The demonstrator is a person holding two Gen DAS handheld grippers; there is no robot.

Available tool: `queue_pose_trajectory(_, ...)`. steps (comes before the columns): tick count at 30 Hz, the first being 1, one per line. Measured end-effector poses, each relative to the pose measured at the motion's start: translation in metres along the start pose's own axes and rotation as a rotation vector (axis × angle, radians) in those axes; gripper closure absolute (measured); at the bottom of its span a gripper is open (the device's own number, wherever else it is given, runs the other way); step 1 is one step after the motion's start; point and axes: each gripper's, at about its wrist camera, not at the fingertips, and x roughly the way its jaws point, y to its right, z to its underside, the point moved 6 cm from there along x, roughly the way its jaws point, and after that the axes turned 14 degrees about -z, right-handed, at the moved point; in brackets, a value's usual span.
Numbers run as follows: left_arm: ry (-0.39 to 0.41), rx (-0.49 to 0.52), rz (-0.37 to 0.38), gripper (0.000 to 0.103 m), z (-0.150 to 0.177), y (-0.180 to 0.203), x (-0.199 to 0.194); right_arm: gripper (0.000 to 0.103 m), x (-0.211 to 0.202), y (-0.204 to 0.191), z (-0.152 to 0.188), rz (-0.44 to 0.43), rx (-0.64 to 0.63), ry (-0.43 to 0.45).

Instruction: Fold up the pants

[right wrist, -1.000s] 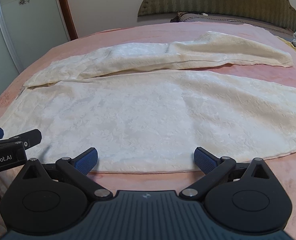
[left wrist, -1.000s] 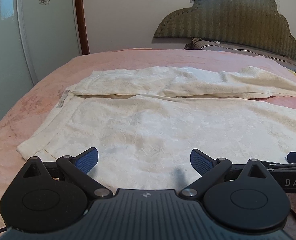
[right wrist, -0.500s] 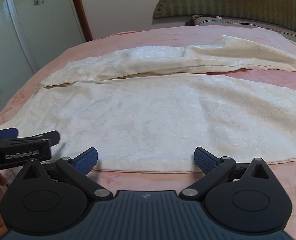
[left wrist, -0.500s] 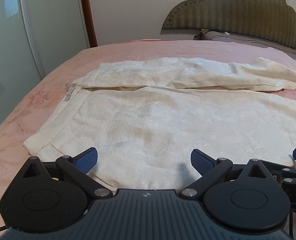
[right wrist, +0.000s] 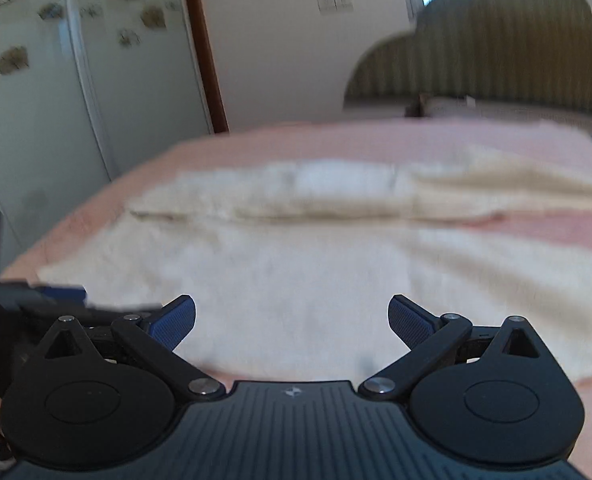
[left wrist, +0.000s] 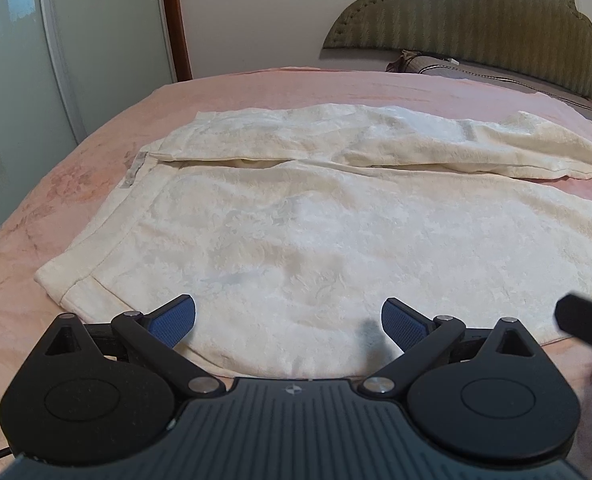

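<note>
Cream white pants (left wrist: pixel 316 216) lie flat on the pink bed (left wrist: pixel 256 88), waistband at the left, both legs stretching right, the far leg a little rumpled. My left gripper (left wrist: pixel 288 318) hovers open over the near edge of the near leg, close to the waistband corner, holding nothing. In the right wrist view, which is motion-blurred, the pants (right wrist: pixel 316 280) fill the middle, and my right gripper (right wrist: pixel 292 320) is open above their near edge with nothing between its fingers. The other gripper's black tip (left wrist: pixel 584 322) shows at the right of the left wrist view.
A padded green headboard (left wrist: pixel 476 20) and a pillow (left wrist: pixel 456 70) stand at the bed's far right. A glass sliding door (left wrist: pixel 24 80) with flower decals and a brown door frame (left wrist: pixel 174 20) are at the left. Pink bedding surrounds the pants.
Both grippers have drawn back and tilted upward, so the pants sit lower and farther in view. The right wrist view has turned blurred from fast motion. Both stay open.
</note>
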Motion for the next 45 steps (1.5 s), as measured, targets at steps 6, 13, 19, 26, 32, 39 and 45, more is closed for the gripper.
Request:
queue_pose_trajectory(6, -0.010, -0.002, -0.002, 0.002, -0.001, 0.000, 0.006, 0.000, 0.016, -0.005, 0.011, 0.058, -0.044, -0.067)
queue_pose_trajectory(13, -0.017, 0.013, 0.000, 0.002, -0.003, 0.002, 0.016, 0.000, 0.014, -0.013, 0.011, 0.063, -0.129, -0.016)
queue_pose_trajectory(19, 0.067, 0.047, -0.031, 0.002, -0.030, -0.001, 0.023, 0.000, 0.033, -0.019, 0.000, -0.220, -0.132, -0.053)
queue_pose_trajectory(26, 0.123, -0.035, -0.157, 0.002, -0.080, -0.024, 0.065, 0.000, 0.080, -0.004, -0.058, -0.138, -0.254, -0.082)
queue_pose_trajectory(32, 0.049, -0.095, -0.151, 0.002, -0.078, -0.032, 0.107, 0.000, 0.177, 0.030, -0.139, -0.217, -0.213, -0.130)
queue_pose_trajectory(39, 0.009, -0.078, -0.130, 0.000, -0.062, -0.026, 0.130, 0.015, 0.305, 0.037, -0.190, -0.244, -0.307, -0.239)
queue_pose_trajectory(45, 0.018, -0.076, -0.120, 0.000, -0.060, -0.023, 0.132, 0.020, 0.390, 0.033, -0.194, -0.337, -0.329, -0.388)
